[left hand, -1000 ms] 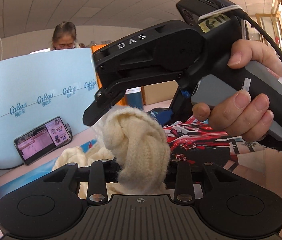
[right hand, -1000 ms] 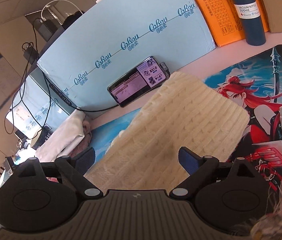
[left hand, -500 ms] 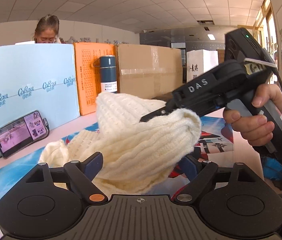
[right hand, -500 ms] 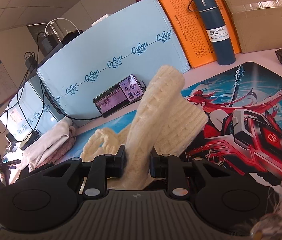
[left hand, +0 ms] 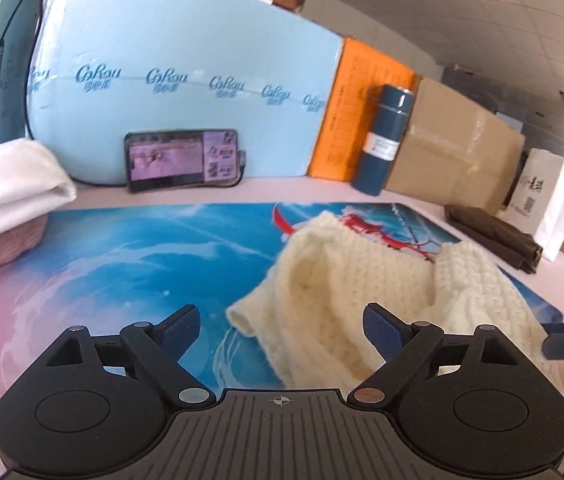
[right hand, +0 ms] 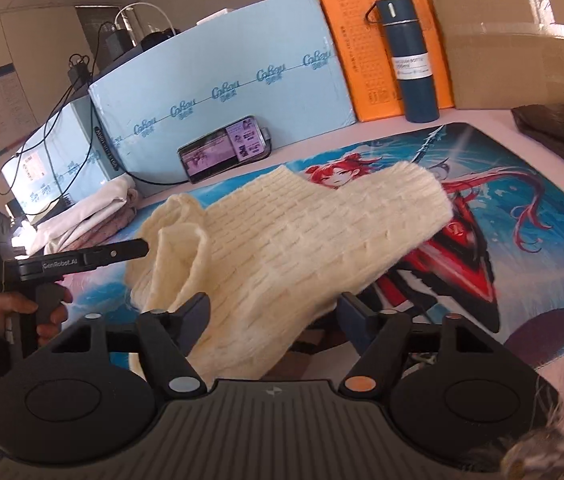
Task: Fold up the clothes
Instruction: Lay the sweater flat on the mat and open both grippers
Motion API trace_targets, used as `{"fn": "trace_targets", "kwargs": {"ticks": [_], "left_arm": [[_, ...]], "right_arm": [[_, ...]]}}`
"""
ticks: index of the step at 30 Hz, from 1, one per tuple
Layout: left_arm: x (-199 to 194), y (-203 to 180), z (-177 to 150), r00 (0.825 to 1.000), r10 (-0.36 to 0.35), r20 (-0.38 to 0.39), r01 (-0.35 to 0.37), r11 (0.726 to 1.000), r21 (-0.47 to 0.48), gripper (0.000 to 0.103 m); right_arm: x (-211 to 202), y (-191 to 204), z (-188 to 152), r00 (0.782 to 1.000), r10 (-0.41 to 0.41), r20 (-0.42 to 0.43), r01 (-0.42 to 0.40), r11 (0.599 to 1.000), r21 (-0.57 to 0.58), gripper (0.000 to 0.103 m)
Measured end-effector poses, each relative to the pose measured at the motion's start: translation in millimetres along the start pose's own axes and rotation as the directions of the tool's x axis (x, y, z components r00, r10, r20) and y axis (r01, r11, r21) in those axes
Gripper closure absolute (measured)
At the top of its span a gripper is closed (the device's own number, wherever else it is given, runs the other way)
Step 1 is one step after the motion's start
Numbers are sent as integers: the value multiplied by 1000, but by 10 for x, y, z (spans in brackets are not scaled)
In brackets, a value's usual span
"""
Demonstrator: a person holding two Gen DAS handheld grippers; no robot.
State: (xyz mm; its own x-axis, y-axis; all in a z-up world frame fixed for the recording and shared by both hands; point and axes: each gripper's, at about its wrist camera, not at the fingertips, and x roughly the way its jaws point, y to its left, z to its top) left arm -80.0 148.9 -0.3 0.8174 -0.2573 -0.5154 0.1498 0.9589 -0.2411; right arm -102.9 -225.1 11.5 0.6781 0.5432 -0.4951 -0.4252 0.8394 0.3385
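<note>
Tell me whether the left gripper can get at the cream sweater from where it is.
Probably yes: the left gripper, its jaws opening with nothing pinched, faces the cream sweater lying just ahead on the mat, and nothing stands between.

I see a pale pink table (left hand: 241, 190) carrying a printed blue desk mat (left hand: 129, 256). On the mat lies a cream knit sweater (left hand: 346, 280). A phone (left hand: 181, 159) stands propped at the back, a dark blue bottle (left hand: 382, 140) beside it. Folded clothes (left hand: 5, 192) are stacked at the left edge, and a brown folded cloth (left hand: 494, 236) lies at the right.
</note>
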Motion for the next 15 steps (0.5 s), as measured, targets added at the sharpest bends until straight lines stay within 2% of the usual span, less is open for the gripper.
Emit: {"fn": "trace_targets", "kwargs": {"ticks": [3, 5, 8, 10, 12, 14, 15], "left_arm": [[63, -38, -55, 999, 10, -36, -11, 1000, -26, 12], [93, -98, -91, 999, 9, -41, -10, 1000, -18, 13], [143, -193, -114, 999, 10, -46, -11, 1000, -14, 13], [177, -267, -119, 999, 2, -46, -2, 1000, -10, 13], [202, -358, -141, 999, 18, -45, -18, 1000, 17, 13], [207, -430, -165, 998, 37, -42, -35, 998, 47, 13], [200, -426, -163, 999, 31, -41, -29, 999, 42, 13]], "right_arm": [[-33, -253, 115, 991, -125, 52, 120, 990, 79, 28], [-31, -341, 167, 991, -105, 77, 95, 987, 126, 28], [64, -299, 248, 995, 2, 98, -17, 989, 147, 25], [231, -168, 363, 997, 21, 81, -33, 987, 154, 24], [426, -58, 479, 999, 9, 41, -16, 985, 173, 24], [720, 36, 581, 999, -11, -47, 20, 981, 195, 24], [862, 68, 628, 995, -50, -89, 67, 978, 199, 25]]}}
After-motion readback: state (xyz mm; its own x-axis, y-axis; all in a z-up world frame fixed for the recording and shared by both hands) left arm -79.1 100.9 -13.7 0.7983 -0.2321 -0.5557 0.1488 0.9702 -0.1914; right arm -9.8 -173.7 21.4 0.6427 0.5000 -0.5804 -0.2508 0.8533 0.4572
